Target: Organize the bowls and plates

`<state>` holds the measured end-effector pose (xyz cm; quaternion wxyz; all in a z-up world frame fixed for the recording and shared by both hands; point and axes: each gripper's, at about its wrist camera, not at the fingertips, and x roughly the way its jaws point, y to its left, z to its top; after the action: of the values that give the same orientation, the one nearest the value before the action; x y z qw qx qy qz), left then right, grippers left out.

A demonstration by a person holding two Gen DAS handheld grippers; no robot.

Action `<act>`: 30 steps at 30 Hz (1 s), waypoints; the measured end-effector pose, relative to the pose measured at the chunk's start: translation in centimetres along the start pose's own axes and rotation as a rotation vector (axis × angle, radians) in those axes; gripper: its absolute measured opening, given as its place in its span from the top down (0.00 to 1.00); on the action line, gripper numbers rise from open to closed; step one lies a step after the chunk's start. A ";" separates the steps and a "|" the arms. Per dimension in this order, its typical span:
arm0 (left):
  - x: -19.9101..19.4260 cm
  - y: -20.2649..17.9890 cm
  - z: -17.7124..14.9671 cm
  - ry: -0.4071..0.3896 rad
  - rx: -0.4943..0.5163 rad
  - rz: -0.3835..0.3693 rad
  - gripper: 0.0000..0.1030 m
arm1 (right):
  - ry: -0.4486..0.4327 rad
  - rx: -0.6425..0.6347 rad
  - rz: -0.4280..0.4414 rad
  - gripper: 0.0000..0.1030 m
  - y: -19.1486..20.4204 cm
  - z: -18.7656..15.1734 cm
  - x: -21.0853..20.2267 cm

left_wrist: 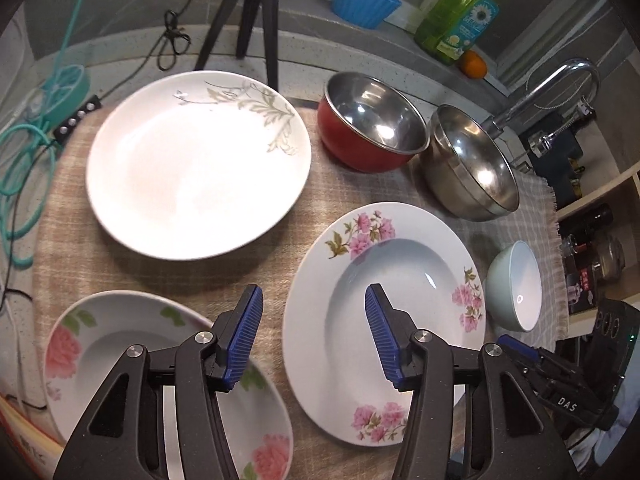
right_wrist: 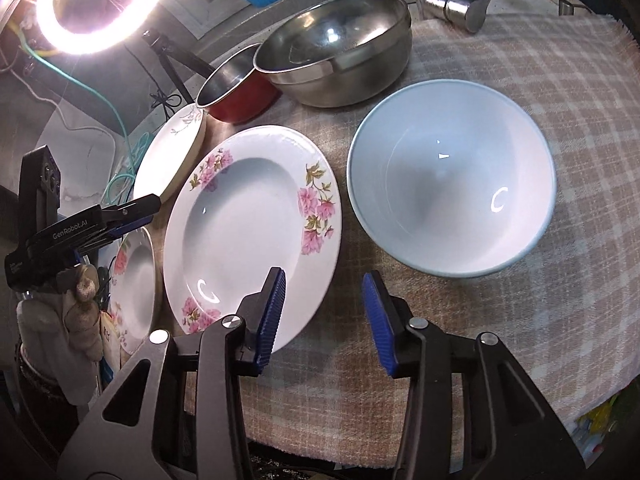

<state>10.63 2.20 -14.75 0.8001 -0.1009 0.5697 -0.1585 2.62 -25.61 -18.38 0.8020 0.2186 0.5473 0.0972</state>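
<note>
On the checked cloth [left_wrist: 328, 188] lie a large white plate [left_wrist: 196, 168], a deep plate with pink flowers [left_wrist: 384, 300] and a small rose plate [left_wrist: 132, 364]. A red bowl [left_wrist: 368, 124], a steel bowl [left_wrist: 468, 164] and a pale blue bowl [left_wrist: 516, 284] stand behind and to the right. My left gripper [left_wrist: 314, 300] is open and hovers over the left rim of the deep plate, gripping nothing. In the right wrist view my right gripper [right_wrist: 324, 280] is open above the cloth, between the deep plate [right_wrist: 248, 220] and the pale blue bowl [right_wrist: 452, 192].
A black tripod [left_wrist: 256, 20], a blue ribbed tub [left_wrist: 364, 0], a green soap bottle [left_wrist: 460, 12] and an orange [left_wrist: 473, 65] stand along the back ledge. A faucet [left_wrist: 560, 84] rises at the right. Teal cables [left_wrist: 24, 160] lie at the left. A ring light [right_wrist: 100, 0] glares.
</note>
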 end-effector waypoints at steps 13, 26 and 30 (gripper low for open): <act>2.3 0.5 1.1 0.071 -0.001 -0.023 0.71 | 0.042 0.044 0.028 0.76 -1.0 0.8 1.7; 2.9 0.6 1.1 0.093 0.012 -0.020 0.72 | 0.068 0.025 0.035 0.83 -0.7 1.5 2.7; 2.9 0.1 0.8 0.090 0.035 0.003 0.72 | 0.067 0.005 0.017 0.83 -0.5 1.5 2.6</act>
<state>12.27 1.20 -17.12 0.7754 -0.0790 0.6026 -0.1715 4.95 -25.38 -20.35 0.7818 0.2221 0.5722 0.1098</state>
